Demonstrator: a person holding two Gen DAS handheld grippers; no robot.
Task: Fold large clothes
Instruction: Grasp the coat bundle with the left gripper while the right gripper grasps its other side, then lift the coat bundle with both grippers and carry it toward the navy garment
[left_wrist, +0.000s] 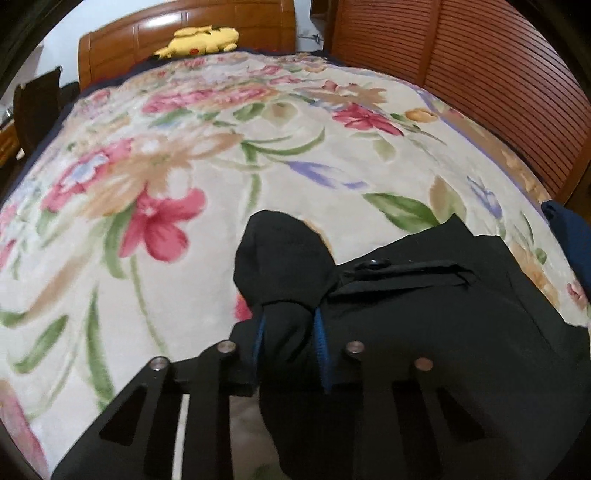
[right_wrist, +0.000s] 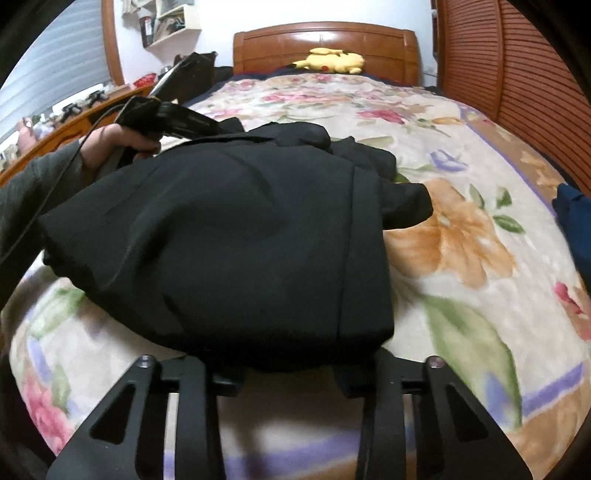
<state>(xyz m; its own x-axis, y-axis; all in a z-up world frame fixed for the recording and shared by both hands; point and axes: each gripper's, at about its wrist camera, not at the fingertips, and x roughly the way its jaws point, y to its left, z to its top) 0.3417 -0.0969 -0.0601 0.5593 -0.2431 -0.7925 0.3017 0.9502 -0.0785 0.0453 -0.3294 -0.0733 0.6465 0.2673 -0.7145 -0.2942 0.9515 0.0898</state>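
Observation:
A black garment (right_wrist: 240, 240) lies in a folded heap on the floral blanket (right_wrist: 461, 229) of a bed. In the left wrist view my left gripper (left_wrist: 290, 317) is shut on a bunched corner of that black garment (left_wrist: 443, 325), the cloth pinched between its blue pads (left_wrist: 320, 332). The right wrist view shows a hand (right_wrist: 110, 144) holding the left gripper (right_wrist: 218, 129) at the garment's far left edge. My right gripper (right_wrist: 288, 365) sits at the near hem. Its fingertips are hidden under the cloth, which bunches between them.
A yellow plush toy (right_wrist: 332, 61) rests against the wooden headboard (right_wrist: 325, 37). A slatted wooden wardrobe (left_wrist: 480, 74) runs along the bed's right side. A dark blue cloth (right_wrist: 576, 229) lies at the right edge. A cluttered desk (right_wrist: 74, 114) stands to the left.

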